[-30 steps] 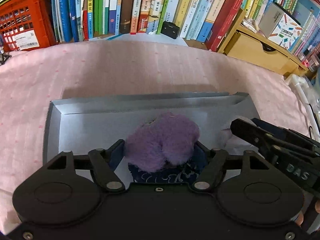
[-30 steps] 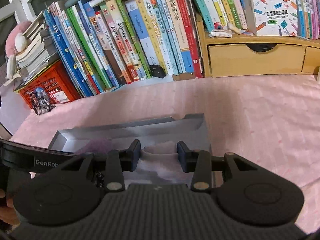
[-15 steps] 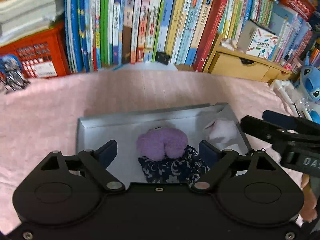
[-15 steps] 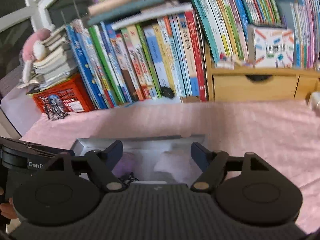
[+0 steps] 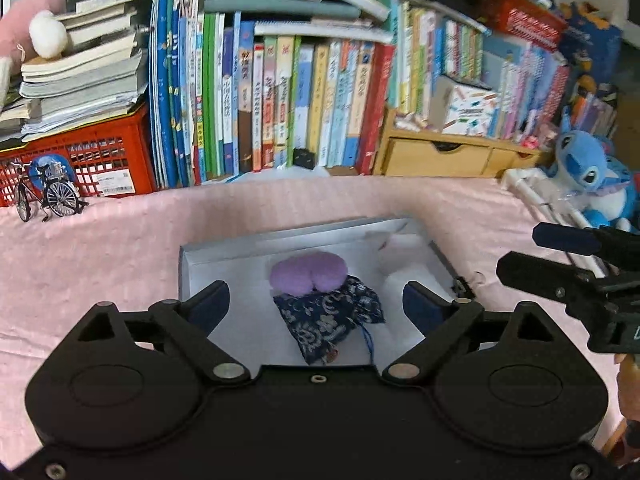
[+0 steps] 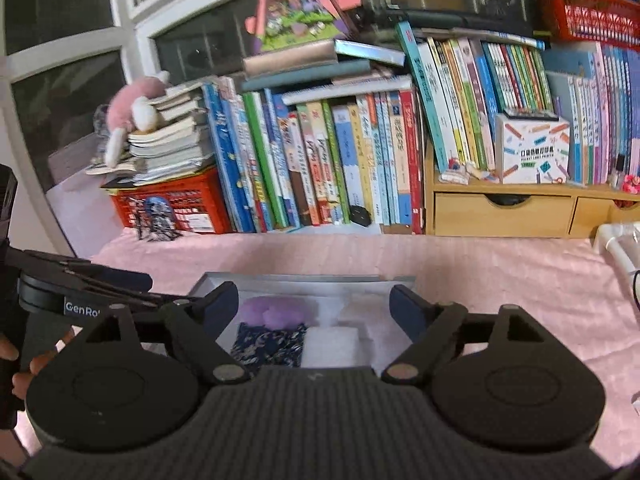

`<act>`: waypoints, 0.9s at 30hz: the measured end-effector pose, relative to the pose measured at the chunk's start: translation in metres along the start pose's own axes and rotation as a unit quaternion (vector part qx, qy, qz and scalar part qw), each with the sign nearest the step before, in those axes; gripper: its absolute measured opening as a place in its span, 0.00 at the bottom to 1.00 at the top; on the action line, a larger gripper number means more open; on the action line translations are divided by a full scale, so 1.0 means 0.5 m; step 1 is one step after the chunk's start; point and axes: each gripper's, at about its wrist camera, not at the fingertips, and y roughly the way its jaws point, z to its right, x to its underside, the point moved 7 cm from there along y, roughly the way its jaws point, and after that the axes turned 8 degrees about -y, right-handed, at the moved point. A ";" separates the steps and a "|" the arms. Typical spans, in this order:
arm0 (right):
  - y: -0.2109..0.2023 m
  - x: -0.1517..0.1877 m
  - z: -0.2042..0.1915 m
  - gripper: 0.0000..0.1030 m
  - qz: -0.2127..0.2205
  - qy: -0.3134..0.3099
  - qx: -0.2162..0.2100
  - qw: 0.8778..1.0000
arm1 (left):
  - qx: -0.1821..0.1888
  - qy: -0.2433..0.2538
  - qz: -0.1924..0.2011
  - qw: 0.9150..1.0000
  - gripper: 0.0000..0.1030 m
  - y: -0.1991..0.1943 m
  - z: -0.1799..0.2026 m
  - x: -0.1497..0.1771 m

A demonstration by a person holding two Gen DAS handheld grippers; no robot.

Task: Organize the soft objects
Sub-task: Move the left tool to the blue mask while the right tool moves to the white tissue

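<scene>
Through the left wrist camera I see my left gripper (image 5: 316, 300) spread wide; its jaws have just been opening and nothing sits between the blue pads (image 5: 208, 304). Beyond them, a shallow grey cardboard box (image 5: 224, 250) lies on the pink dotted cloth (image 5: 100, 248). Inside it, a fluffy purple plush (image 5: 308, 272) rests touching the top of a dark blue floral fabric pouch (image 5: 328, 318), with a soft white item (image 5: 404, 256) at two o'clock from them, in the box's right corner. My right gripper (image 5: 568, 264) enters at three o'clock.

In the right wrist camera my right gripper (image 6: 314, 304) also stands wide, its jaws just opened, holding nothing. The box (image 6: 304, 279) sits beyond them at twelve o'clock: purple plush (image 6: 276, 312) at the back left, floral pouch (image 6: 268, 344) nearer, white item (image 6: 332, 344) just beside the pouch on its right. The left gripper (image 6: 84, 288) shows at nine o'clock.
</scene>
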 end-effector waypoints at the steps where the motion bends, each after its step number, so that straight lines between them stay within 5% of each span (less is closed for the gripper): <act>1: -0.014 0.004 -0.005 0.90 0.005 -0.004 -0.004 1.000 | 0.005 0.000 0.004 1.000 0.92 -0.012 0.002 0.008; 14: -0.157 0.088 -0.038 0.97 0.047 -0.037 0.018 0.998 | 0.033 0.013 0.044 0.998 0.93 -0.146 -0.004 0.145; 27: -0.248 0.220 -0.048 1.00 0.046 -0.075 0.074 0.993 | 0.021 -0.019 0.067 0.997 0.95 -0.241 -0.108 0.280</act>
